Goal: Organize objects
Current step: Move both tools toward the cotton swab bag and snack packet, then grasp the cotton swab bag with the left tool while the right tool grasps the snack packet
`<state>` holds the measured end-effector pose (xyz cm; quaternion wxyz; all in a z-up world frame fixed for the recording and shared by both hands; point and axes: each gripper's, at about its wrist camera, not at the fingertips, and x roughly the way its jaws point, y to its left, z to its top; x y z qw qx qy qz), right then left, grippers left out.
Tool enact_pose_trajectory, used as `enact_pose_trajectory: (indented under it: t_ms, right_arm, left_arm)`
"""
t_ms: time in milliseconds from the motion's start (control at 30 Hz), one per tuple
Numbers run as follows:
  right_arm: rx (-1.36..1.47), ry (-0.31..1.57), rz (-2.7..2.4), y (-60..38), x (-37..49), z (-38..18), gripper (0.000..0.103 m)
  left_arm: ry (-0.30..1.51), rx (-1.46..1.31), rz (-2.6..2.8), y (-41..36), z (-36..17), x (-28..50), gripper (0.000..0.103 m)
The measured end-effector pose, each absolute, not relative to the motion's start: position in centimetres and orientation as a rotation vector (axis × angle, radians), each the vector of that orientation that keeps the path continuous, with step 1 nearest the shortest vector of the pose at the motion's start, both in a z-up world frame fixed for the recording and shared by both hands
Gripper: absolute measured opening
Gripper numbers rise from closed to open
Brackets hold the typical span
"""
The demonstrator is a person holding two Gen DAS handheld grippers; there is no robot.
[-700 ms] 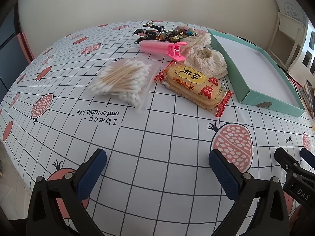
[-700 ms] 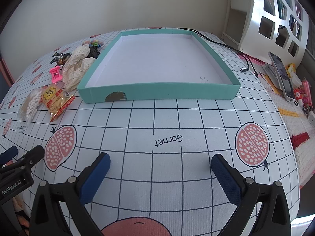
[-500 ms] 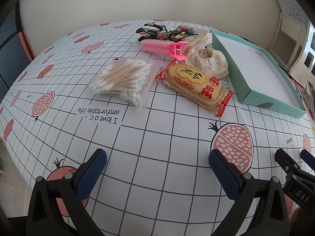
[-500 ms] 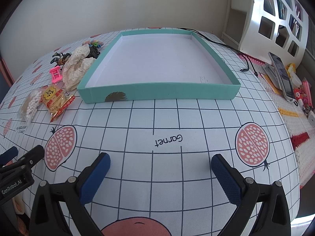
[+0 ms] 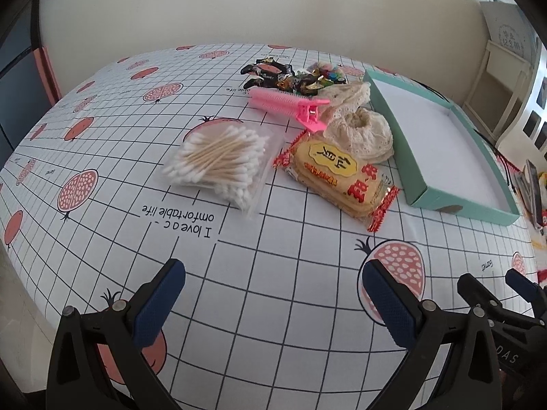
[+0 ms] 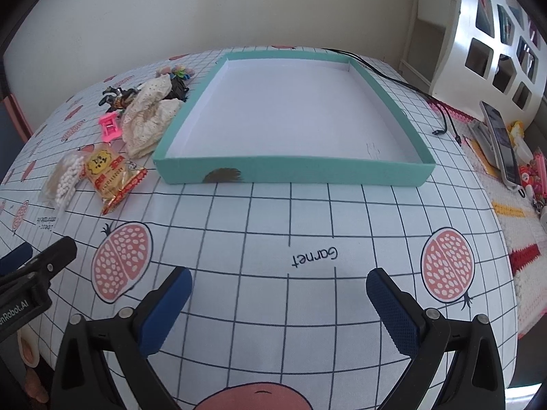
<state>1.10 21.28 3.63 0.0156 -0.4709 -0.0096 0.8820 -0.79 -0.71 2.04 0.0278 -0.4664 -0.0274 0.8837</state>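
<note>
Both grippers, left [image 5: 273,294] and right [image 6: 278,295], are held released, nothing grasped. Loose items (cotton swabs [image 5: 218,160], snack pack [image 5: 338,177]) are clustered beside the empty teal tray [image 6: 294,171], presumably the destination.

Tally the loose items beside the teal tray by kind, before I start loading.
Bag of cotton swabs: 1
Snack packet: 1
Pink hair clip: 1
Cream lace fabric pieces: 2, as far as I can tell
Pile of small wrapped candies and trinkets: 1 pile, pieces too small to count
Total: 6 groups, none yet in the teal tray.
</note>
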Motion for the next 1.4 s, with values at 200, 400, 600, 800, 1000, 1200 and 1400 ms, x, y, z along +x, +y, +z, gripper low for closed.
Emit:
enact_pose_trajectory:
  t_ms: [200,400,600,800,1000,1200,1400]
  right_arm:
    - [-1.439,-0.086,2.844,19.0,-1.0,8.4,0.103]
    - [-1.486,-0.144,2.911,16.7,-3.2,11.8,0.103]
    - [-1.561,-0.247,2.936,14.4,-4.6,12.9,0.103]
    - [-1.664,-0.289,2.933,12.4,-7.0,11.9,0.103]
    - [-1.760,-0.434,2.925,9.9,-9.0,10.3,0.103]
    - [-1.875,-0.446,2.911,8.7,-10.0,7.6,0.103]
    - [-1.953,-0.509,2.855,7.2,-10.1,5.2,0.103]
  left_arm:
    - [-0.211,-1.436,2.664,-1.9,4.9,-2.6,0.103]
    - [-0.276,-1.397,2.675,-3.5,8.5,-5.2,0.103]
    - [-0.197,-1.419,2.697,-4.5,10.6,-8.3,0.103]
    - [-0.155,-1.560,2.651,-5.3,10.4,-11.1,0.103]
    - [-0.202,-1.667,2.620,-6.3,9.6,-13.5,0.103]
    - [-0.220,-1.720,2.567,-6.3,7.4,-14.8,0.103]
    - [-0.223,-1.784,2.506,-6.2,5.3,-14.9,0.103]
